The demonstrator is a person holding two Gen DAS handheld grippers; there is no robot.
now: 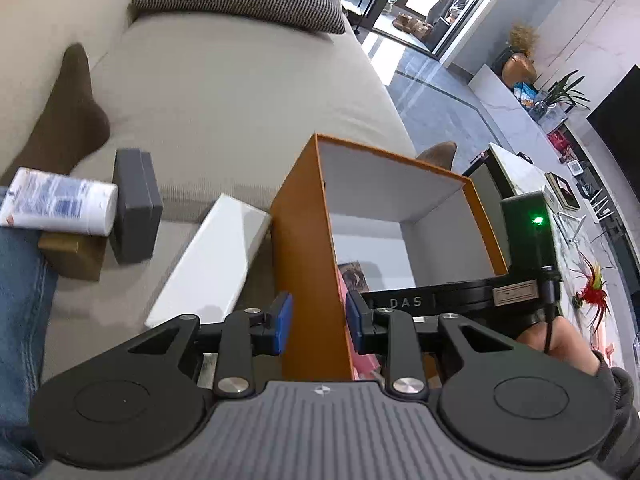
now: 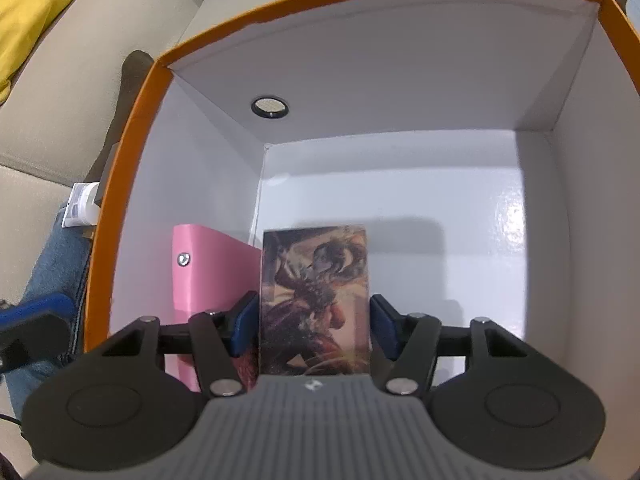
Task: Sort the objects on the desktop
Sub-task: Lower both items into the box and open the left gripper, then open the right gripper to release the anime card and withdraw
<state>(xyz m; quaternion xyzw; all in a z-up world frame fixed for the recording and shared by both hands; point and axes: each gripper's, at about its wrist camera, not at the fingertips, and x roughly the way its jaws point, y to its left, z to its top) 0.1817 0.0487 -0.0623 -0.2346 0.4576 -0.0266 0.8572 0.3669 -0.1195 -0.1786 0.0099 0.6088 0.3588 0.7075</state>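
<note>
An orange cardboard box with a white interior (image 2: pixel 120 184) fills the right wrist view. Low in the centre, the right gripper (image 2: pixel 314 330) reaches inside it, its blue pads close on either side of a picture card printed with a dark fantasy figure (image 2: pixel 316 280); whether they press it is unclear. A pink case with a metal snap (image 2: pixel 208 272) leans against the box's left inner wall, touching the card.

In the left wrist view, the left gripper (image 1: pixel 319 322), partly open, straddles the box's near orange wall (image 1: pixel 304 240) without clamping it. At middle left, on a beige sofa (image 1: pixel 240 100), lie a white flat box (image 1: pixel 216 256), a grey box (image 1: pixel 136 204), a white tube (image 1: pixel 60 204) and a brown box (image 1: pixel 76 256).
</note>
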